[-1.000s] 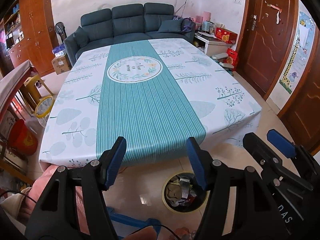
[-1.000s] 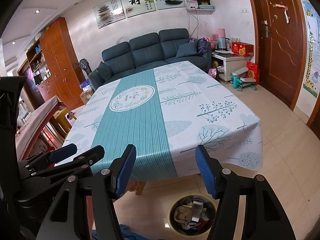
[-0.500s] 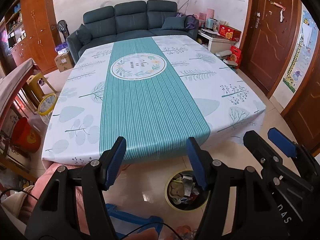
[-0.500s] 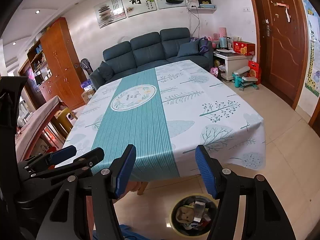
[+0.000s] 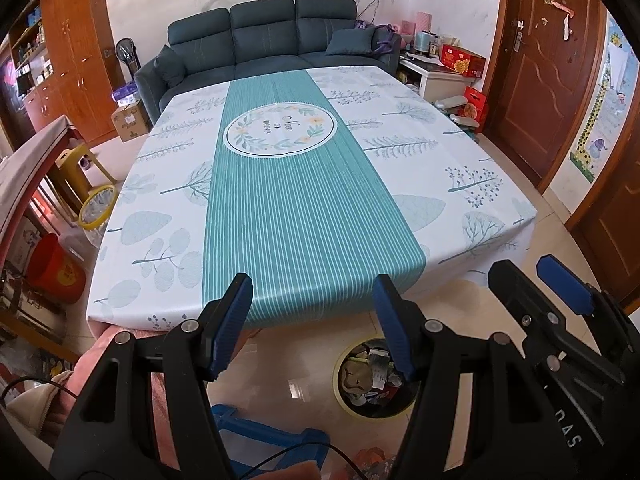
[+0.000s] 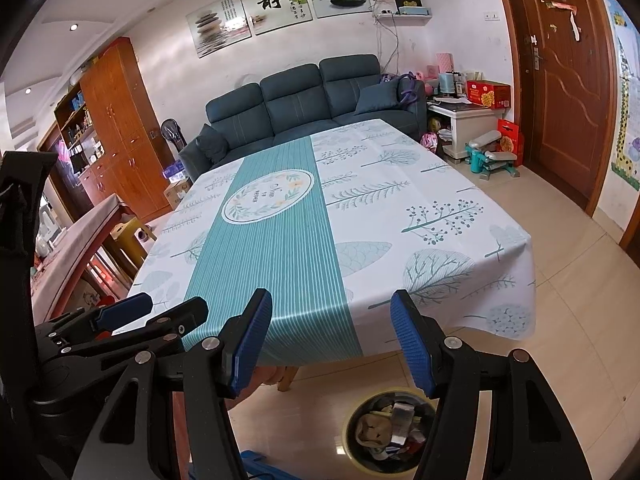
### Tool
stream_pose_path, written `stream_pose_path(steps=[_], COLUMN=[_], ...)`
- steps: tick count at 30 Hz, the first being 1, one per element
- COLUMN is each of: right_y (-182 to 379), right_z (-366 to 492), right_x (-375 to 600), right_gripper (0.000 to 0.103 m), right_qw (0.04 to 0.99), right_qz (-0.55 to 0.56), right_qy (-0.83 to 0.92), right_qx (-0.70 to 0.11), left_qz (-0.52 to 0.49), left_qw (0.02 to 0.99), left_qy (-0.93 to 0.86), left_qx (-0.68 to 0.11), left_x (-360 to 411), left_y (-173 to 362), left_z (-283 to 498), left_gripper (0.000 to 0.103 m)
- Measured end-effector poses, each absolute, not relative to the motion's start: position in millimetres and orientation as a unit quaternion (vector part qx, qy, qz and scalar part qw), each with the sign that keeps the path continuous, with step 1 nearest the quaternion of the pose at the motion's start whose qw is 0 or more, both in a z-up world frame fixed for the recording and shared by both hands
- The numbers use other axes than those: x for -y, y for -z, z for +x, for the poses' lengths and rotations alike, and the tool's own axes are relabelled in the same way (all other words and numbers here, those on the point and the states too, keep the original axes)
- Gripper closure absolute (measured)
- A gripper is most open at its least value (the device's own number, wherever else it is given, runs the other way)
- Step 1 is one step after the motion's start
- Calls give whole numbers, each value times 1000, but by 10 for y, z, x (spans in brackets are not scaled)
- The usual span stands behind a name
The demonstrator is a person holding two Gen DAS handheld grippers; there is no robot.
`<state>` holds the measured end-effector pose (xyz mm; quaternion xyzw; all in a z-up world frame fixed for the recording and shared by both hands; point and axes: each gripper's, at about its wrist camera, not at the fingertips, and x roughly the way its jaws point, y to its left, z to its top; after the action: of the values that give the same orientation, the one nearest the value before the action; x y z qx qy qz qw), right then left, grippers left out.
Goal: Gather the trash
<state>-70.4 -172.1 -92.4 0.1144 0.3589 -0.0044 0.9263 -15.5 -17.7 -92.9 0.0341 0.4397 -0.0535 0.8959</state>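
A table covered by a teal-striped, leaf-printed tablecloth (image 5: 312, 216) was seen before a dark blue sofa (image 5: 264, 36), flanked by a wooden cabinet (image 6: 116, 120) and a brown door (image 6: 568, 72).

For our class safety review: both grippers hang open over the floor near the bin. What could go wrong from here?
1. The trash bin looks nearly full, so anything added might spill onto the glossy floor.
2. The left gripper and right gripper hang close together and could knock each other.
3. A cable trails below and may snag.

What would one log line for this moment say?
left gripper: open, empty | right gripper: open, empty | bin: full, on floor | table
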Motion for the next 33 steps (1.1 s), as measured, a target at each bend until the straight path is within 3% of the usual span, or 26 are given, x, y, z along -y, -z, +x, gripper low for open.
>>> stream_pose_path(steps=[33], right_y=[942], right_z=[-673], right_x=[1676], right_gripper=[40], right_qw=[926], right_qz=[115], right_qy=[7], right_qx=[-360], left_qz=[30], left_qw=[888], left_qy=[40], left_qx=[-458], left_x=[127], left_y=[980], left_z=[-106], left_gripper=[43])
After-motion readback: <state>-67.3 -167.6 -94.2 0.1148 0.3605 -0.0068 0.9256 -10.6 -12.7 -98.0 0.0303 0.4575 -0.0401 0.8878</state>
